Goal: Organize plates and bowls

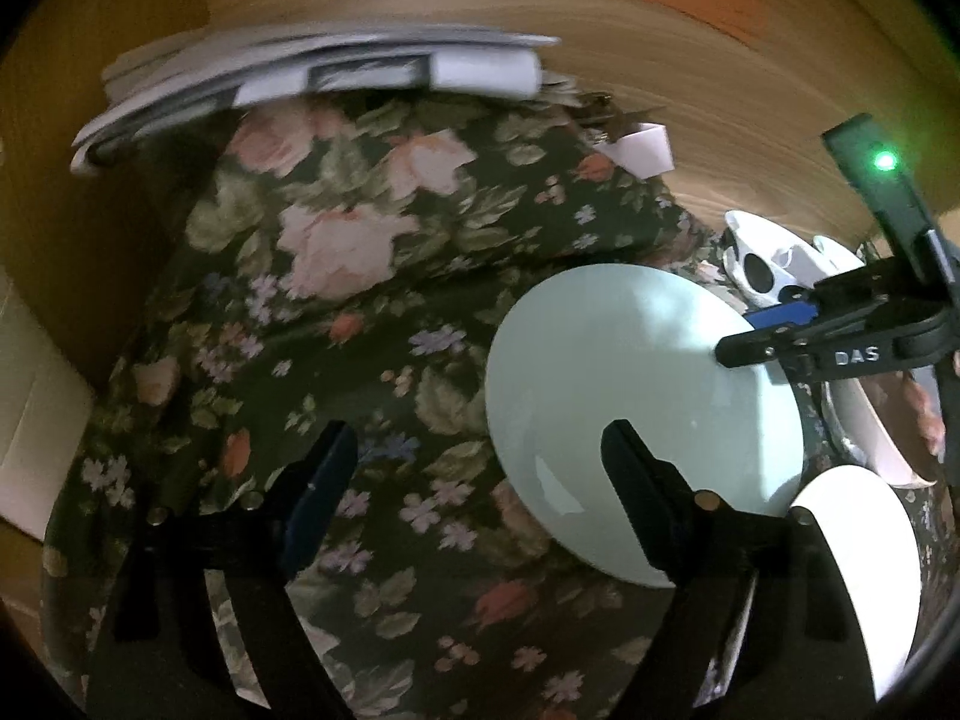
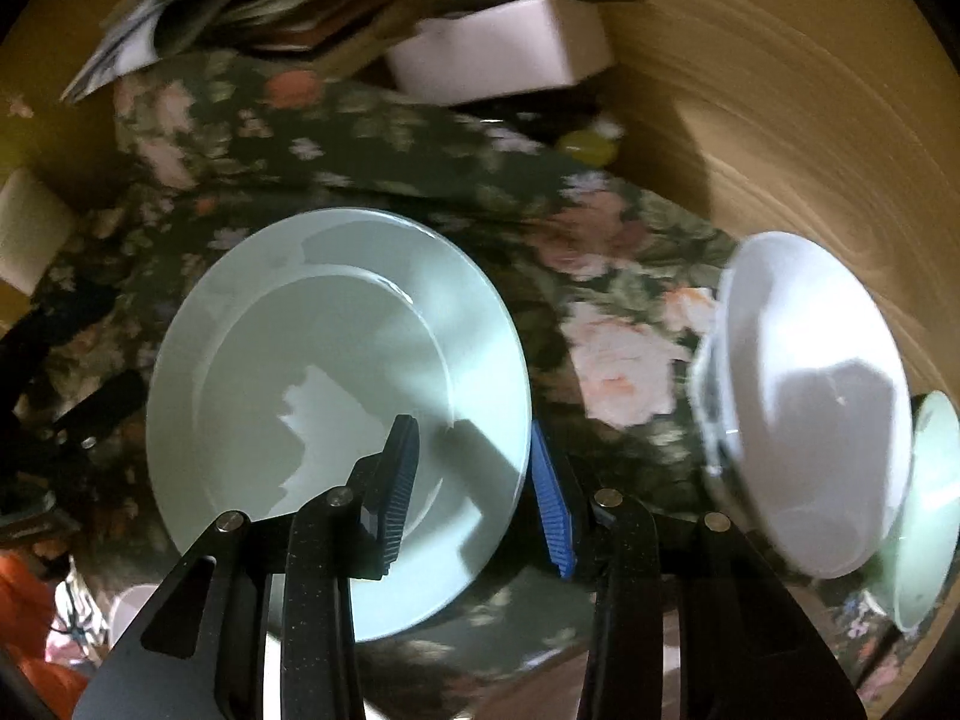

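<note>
A pale green plate (image 2: pixel 336 372) lies on the floral tablecloth (image 2: pixel 600 276); it also shows in the left wrist view (image 1: pixel 630 372). My right gripper (image 2: pixel 474 498) is open, its fingers astride the plate's near right rim, one blue pad (image 2: pixel 552 498) outside the edge. It shows in the left wrist view (image 1: pixel 774 330) at the plate's far edge. My left gripper (image 1: pixel 480 468) is open and empty above the cloth, left of the plate. A white bowl (image 2: pixel 822 408) sits at the right, a pale green bowl (image 2: pixel 936 504) beside it. A white plate (image 1: pixel 864 570) lies at lower right.
Folded papers or magazines (image 1: pixel 300 78) lie at the table's far edge. A white box (image 2: pixel 504 54) and a yellow object (image 2: pixel 588 147) sit at the back. A white patterned dish (image 1: pixel 762 264) is behind the green plate. The wooden floor (image 1: pixel 660 60) lies beyond the table.
</note>
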The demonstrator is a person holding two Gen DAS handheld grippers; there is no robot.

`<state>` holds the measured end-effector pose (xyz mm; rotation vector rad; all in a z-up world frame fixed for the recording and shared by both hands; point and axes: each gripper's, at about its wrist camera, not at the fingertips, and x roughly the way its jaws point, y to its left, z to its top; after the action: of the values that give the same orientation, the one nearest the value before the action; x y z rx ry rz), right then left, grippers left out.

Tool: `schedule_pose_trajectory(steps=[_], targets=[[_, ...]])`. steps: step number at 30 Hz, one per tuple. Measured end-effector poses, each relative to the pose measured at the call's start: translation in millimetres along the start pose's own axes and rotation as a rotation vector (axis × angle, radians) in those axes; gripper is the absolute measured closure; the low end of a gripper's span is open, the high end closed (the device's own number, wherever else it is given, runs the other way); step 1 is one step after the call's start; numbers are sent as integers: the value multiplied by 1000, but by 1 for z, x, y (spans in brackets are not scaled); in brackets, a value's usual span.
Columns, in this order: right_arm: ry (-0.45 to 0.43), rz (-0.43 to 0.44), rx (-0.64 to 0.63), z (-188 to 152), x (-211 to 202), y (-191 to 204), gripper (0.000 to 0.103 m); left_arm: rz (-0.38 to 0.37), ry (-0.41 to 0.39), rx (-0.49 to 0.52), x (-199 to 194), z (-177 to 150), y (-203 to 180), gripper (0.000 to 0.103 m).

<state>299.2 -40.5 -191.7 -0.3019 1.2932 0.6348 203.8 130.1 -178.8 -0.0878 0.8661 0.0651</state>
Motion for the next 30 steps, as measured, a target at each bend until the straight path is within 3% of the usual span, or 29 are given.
schedule_pose_trajectory(steps=[3,7,13,17,23,30], targets=[[-11,2,-31,-3,-1,17,68,8,25,-32,-1,-7,13,28],[-9,86,-33,-7,-1,34,68,16,53,-58,-2,-16,25,35],[-9,75,-57,-17,3,53,68,19,88,-77,0,-23,36,47],[19,107,-23,-15,7,44,68,8,84,-71,1,-23,37,49],[-8,83,-25,-22,9,57,68,-17,75,-37,5,-24,27,54],[-86,79,-5,-17,-7,53,70,-14,63,-47,2,-19,27,55]])
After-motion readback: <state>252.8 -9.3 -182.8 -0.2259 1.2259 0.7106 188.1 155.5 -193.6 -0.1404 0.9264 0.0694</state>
